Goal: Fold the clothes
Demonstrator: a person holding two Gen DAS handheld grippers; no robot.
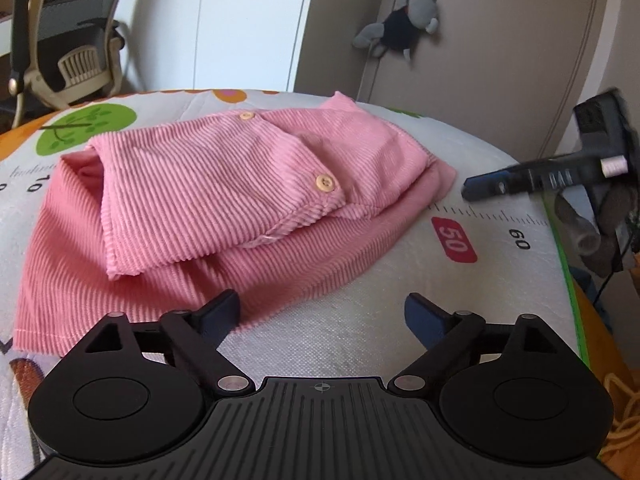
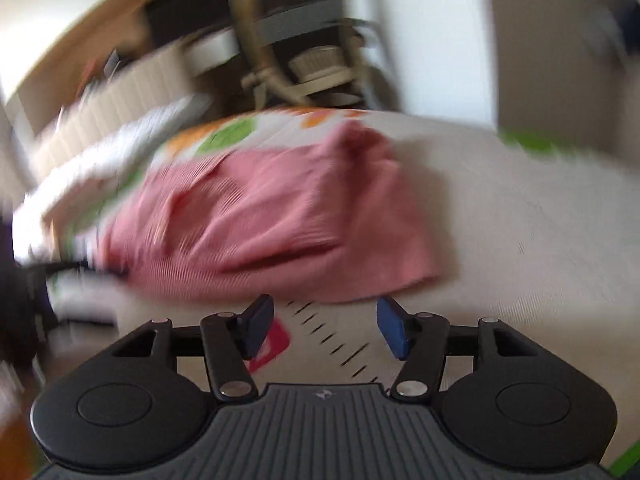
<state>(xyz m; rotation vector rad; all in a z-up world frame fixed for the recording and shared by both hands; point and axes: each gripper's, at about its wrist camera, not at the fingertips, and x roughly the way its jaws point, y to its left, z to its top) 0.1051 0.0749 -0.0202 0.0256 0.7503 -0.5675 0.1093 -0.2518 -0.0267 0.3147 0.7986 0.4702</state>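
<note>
Looks like somebody's bedroom at home, probably doubling as a study. There's a mesh office chair point(image 1: 68, 36) parked far left, tall white wardrobe doors point(image 1: 240, 20) behind it, and a grey stuffed toy point(image 1: 404, 24) hanging on the beige wall point(image 1: 500, 40) far right. The work surface is a padded kids' mat point(image 1: 440, 280) printed with green trees and a ruler scale.

The printed mat point(image 1: 352, 344) carries a ruler scale: a white "50" in a red badge point(image 1: 454, 239) lies right of the pink garment point(image 1: 208, 216), and a black "60" point(image 1: 519, 239) lies farther right beside the tick marks. At the far left edge a black "10" point(image 1: 39, 183) can be read. The right wrist view is too blurred to read.
</note>
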